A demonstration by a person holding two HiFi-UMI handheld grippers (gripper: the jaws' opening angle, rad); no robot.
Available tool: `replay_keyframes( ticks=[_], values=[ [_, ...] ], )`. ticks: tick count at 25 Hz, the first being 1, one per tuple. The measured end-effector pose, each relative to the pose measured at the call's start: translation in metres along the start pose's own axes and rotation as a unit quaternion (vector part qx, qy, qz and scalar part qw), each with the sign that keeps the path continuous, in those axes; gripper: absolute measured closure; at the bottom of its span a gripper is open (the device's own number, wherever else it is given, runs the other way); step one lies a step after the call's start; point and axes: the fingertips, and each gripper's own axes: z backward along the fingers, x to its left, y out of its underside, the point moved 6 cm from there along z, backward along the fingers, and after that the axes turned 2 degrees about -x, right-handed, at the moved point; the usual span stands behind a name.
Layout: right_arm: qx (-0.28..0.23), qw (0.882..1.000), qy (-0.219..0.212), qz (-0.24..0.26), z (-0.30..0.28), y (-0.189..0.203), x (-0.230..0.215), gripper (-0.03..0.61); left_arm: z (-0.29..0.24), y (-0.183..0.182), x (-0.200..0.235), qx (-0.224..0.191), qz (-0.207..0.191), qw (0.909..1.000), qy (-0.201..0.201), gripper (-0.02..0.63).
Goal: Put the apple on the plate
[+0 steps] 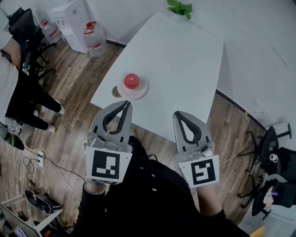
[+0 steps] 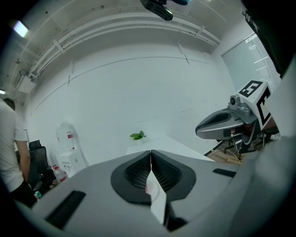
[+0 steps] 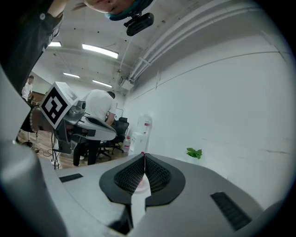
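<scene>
Looks done to me: the apple sits on the plate near the table corner. The left gripper and right gripper hang short of the table, jaws closed on nothing.

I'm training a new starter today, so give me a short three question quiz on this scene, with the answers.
1. True or false: the apple lies on the plate.
2. The left claw and the right claw are: A open, B shut and empty, C shut on fruit.
3. What stands at the far end of the table?
Key: 1 true. 2 B. 3 a green plant.
</scene>
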Motion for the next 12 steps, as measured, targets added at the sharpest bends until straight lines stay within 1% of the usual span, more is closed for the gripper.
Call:
replay_keyframes(
  ticks=[12],
  values=[
    [0.009,1.000,-0.007,-0.003,-0.0012,0.0041,0.0030,0.537,0.0001,0.0020,-0.0017,0.001,0.002,1.0000,0.005,0.597]
  ],
)
